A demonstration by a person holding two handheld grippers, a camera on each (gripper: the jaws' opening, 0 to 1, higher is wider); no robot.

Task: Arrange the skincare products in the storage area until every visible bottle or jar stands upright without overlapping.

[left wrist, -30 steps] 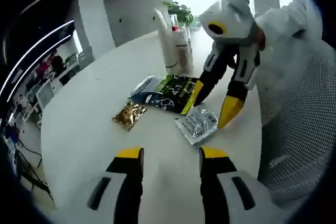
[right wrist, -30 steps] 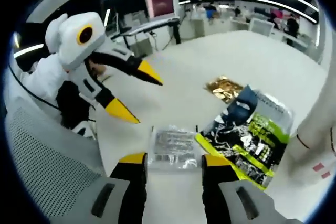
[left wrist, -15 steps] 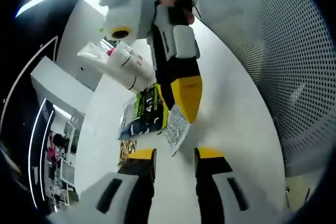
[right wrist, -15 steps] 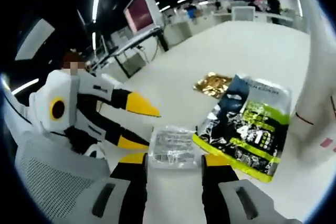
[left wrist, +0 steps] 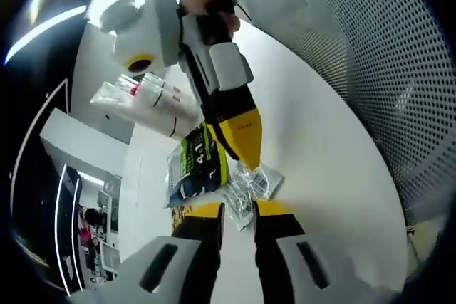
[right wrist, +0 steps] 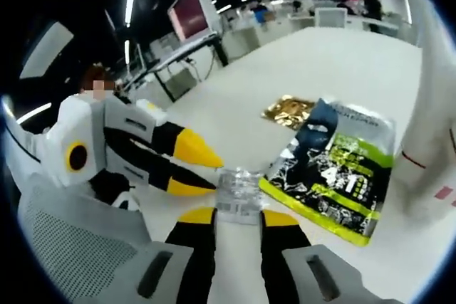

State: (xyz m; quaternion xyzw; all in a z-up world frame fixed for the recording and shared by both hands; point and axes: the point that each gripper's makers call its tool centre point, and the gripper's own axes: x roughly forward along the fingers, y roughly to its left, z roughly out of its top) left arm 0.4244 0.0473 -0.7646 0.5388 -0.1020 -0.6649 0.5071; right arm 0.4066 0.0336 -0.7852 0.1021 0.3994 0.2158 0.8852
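Note:
A small clear sachet (right wrist: 239, 189) lies crumpled on the white table (right wrist: 335, 69). My right gripper (right wrist: 236, 216) is shut on it, with the jaws pressing its two sides. In the left gripper view the same sachet (left wrist: 251, 181) sits under the right gripper (left wrist: 242, 158), which comes down from above. My left gripper (left wrist: 240, 209) has narrow jaws astride the sachet's near end, and a gap still shows between its tips (right wrist: 216, 176). A green and black packet (right wrist: 335, 176) and a gold sachet (right wrist: 292, 110) lie beside it. White tubes (left wrist: 153, 101) stand together beyond.
A mesh chair back (left wrist: 399, 69) lies close on one side of the table. A person's hand (left wrist: 206, 5) holds the right gripper. A tall white tube (right wrist: 427, 140) rises at the right edge. Desks and a monitor (right wrist: 192, 12) stand far behind.
Both pairs of jaws have narrowed around the clear sachet, which now looks squeezed and narrower between the right jaws. The left gripper has moved in until its tips reach the sachet.

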